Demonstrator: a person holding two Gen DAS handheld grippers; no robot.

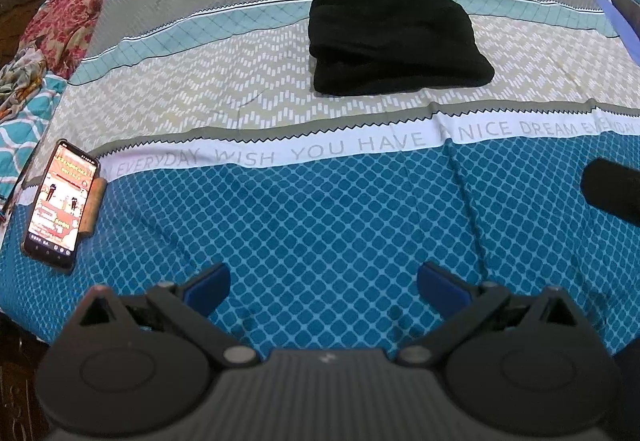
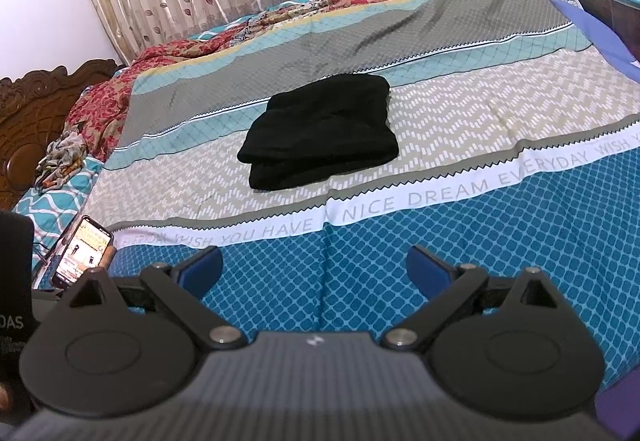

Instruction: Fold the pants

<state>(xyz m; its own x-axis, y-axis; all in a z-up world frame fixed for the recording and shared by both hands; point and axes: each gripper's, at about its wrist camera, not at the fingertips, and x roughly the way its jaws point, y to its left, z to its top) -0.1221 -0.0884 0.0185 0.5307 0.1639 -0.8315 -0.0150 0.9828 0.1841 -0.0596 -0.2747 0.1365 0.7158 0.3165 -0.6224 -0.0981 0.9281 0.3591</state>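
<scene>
The black pants (image 1: 396,41) are sitting folded in a neat stack on the patterned bedsheet (image 1: 320,209), up around 12 o'clock from both grippers. The left gripper (image 1: 323,285) and right gripper (image 2: 314,271) are both hanging wide apart over the blue part, gripping nothing. A phone (image 1: 60,205) is glowing over at 9 o'clock.

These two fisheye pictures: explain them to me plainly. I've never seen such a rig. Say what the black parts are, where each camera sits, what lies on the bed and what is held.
A person holds a two-finger tool in each hand; there is no robot arm. Each picture comes from a camera on one tool, looking forward along its blue-padded jaws. One shows the left gripper, the other the right gripper. Both are open and hold nothing. On the patterned bedsheet lie folded black pants and, near the left edge, a lit phone.
</scene>
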